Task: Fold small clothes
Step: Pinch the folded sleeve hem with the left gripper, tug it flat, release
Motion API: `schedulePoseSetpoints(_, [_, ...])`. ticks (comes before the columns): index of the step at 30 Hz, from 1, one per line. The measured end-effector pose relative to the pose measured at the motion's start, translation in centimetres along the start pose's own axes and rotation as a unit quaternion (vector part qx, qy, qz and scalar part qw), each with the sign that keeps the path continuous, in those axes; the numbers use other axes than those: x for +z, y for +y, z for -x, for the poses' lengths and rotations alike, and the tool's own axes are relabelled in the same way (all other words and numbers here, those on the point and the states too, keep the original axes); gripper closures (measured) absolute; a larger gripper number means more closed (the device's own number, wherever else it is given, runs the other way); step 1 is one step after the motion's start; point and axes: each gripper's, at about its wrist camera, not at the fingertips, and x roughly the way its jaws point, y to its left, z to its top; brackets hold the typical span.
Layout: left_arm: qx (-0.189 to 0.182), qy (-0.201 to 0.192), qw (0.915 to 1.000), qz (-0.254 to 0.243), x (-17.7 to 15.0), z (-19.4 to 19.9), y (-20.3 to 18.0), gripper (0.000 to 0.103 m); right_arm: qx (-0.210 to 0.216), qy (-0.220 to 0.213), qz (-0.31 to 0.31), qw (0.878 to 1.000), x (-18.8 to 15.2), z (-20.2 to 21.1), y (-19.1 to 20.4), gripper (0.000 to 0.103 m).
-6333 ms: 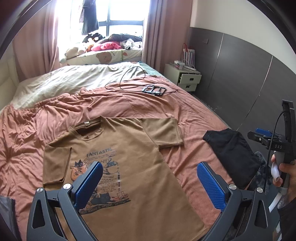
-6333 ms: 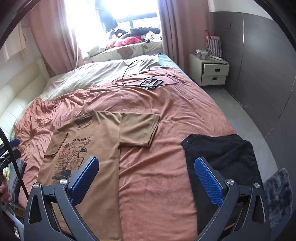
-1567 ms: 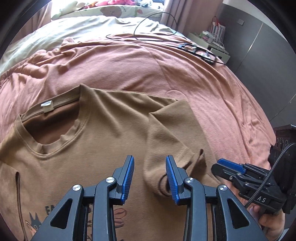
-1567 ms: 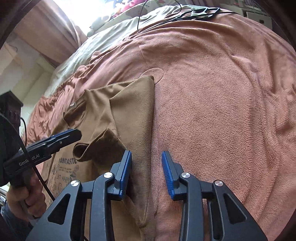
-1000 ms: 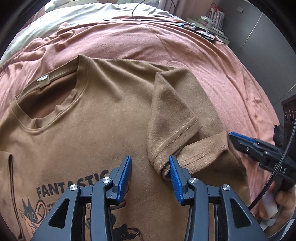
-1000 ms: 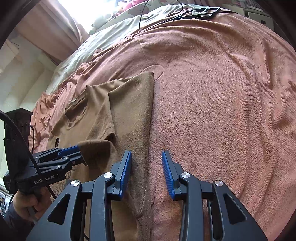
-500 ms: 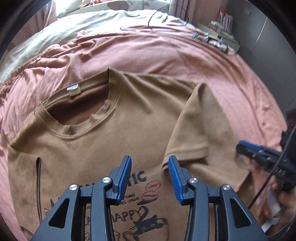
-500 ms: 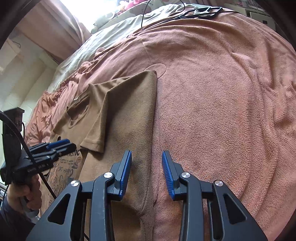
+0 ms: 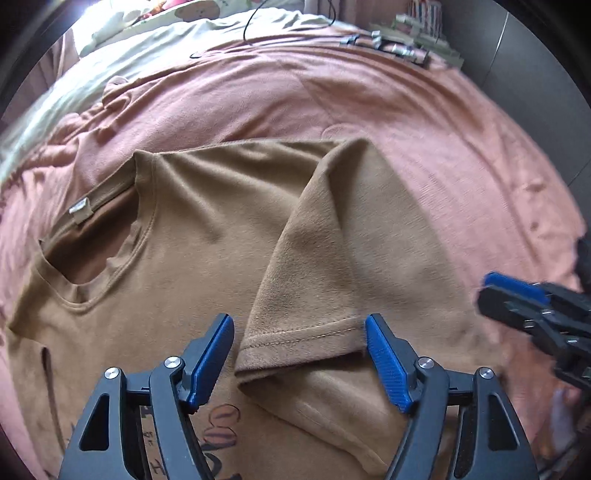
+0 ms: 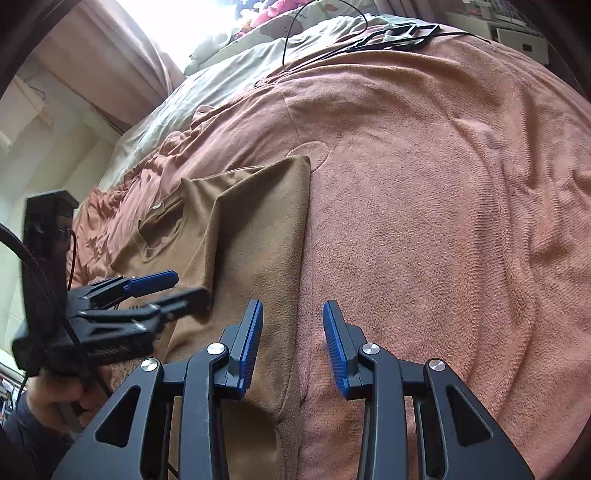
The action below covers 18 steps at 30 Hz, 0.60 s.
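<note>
on a bed (image 10: pixel 443 184) draped in a salmon-pink blanket (image 9: pixel 369 96): brown t-shirt (image 9: pixel 207 229) spread flat, print side up, neckline (image 9: pixel 110 236) and white label toward the pillows, one short sleeve (image 9: pixel 332 266) folded inward over the chest, stitched hem lying just ahead of the left hand-held gripper (image 9: pixel 299 354). left hand-held gripper spread wide, blue pads on either side of the sleeve hem, gripping nothing. right hand-held gripper (image 10: pixel 291 343) likewise parted, poised low over the shirt's folded side edge, one pad above brown cloth, the other above pink blanket, nothing pinched between. seen from the right wrist camera, left tool just left of the folded sleeve, held by a hand (image 10: pixel 55 398) at the lower left edge. farther up the bed, pale green sheet (image 10: pixel 236 70) near the bright window, black cable (image 10: pixel 295 33) looping across it, dark flat frame (image 10: pixel 402 35) resting on the blanket's far end. motion blur over the right tool's tip at the edge of the left wrist view.
</note>
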Motion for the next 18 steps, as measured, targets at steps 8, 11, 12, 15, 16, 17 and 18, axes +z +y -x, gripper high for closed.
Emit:
schedulePoseSetpoints(8, [0.044,-0.017,0.9982,0.038,0.1,0.4,3.2,0.06,-0.001,0.002,-0.002,1.0,0.0,-0.5,-0.1,0.072])
schedulePoseSetpoints(11, [0.037,-0.013,0.9979,0.052,0.0,0.2,4.9,0.089,-0.006,0.001,0.004,1.0,-0.1,-0.7,0.1,0.072])
schedulePoseSetpoints(12, [0.029,-0.013,0.998,0.055,0.0,0.1,5.4,0.09,-0.006,0.001,0.004,1.0,-0.1,-0.8,0.1,0.072])
schedulePoseSetpoints(15, [0.009,-0.03,0.9976,0.062,0.0,0.3,6.3,0.095,-0.001,0.005,-0.001,1.0,0.3,-1.0,0.2,0.072])
schedulePoseSetpoints(16, [0.005,-0.034,0.9975,0.062,0.0,0.4,6.5,0.095,0.001,0.005,-0.004,1.0,0.6,-1.1,0.2,0.072])
schedulePoseSetpoints(17, [0.002,-0.034,0.9975,0.062,0.1,0.4,6.7,0.095,0.003,0.007,-0.004,1.0,0.9,-1.2,0.3,0.072])
schedulePoseSetpoints(18, [-0.001,-0.033,0.9975,0.063,0.1,0.4,6.8,0.095,0.001,0.007,-0.003,1.0,1.3,-1.4,0.5,0.072])
